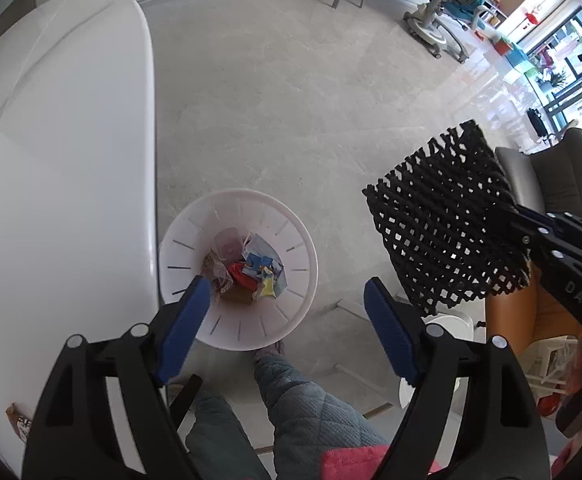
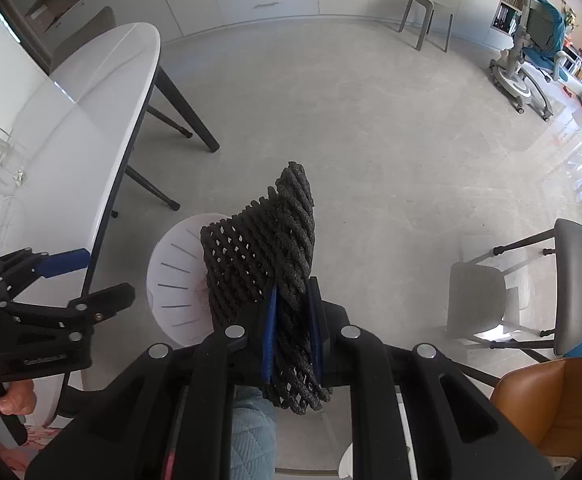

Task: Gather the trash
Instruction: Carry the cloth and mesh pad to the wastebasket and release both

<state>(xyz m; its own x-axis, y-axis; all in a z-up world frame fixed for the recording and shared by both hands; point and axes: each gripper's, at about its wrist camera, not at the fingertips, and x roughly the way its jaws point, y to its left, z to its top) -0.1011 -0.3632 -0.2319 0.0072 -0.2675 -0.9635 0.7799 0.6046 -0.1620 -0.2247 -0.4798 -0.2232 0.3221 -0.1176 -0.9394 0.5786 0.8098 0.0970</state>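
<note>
Two grippers are in my views, and only one carries something. My right gripper [image 2: 293, 332] has its jaws closed tight on a black foam net [image 2: 263, 248], the kind of mesh sleeve used as packing; the pads pinch its lower part and the rest stands out ahead of the fingers, with its long axis running forward along them. The white slotted trash basket [image 1: 291, 312] stands on the floor just beside the edge of the white table [image 1: 59, 152]. In the right wrist view the basket [image 2: 175, 280] lies to the left of the net and partly behind it, so I judge the net is not yet over the opening and I must bring this hand left before I let go. My left gripper [image 1: 287, 320] is the nearer one: it points down with its jaws wide apart and holding nothing, and the basket sits between and beyond its blue pads [image 1: 189, 320]. Inside the basket I see colourful wrappers and crumpled plastic [image 1: 247, 268]. Below, a quilted trouser leg [image 1: 307, 400] of the person shows.
</note>
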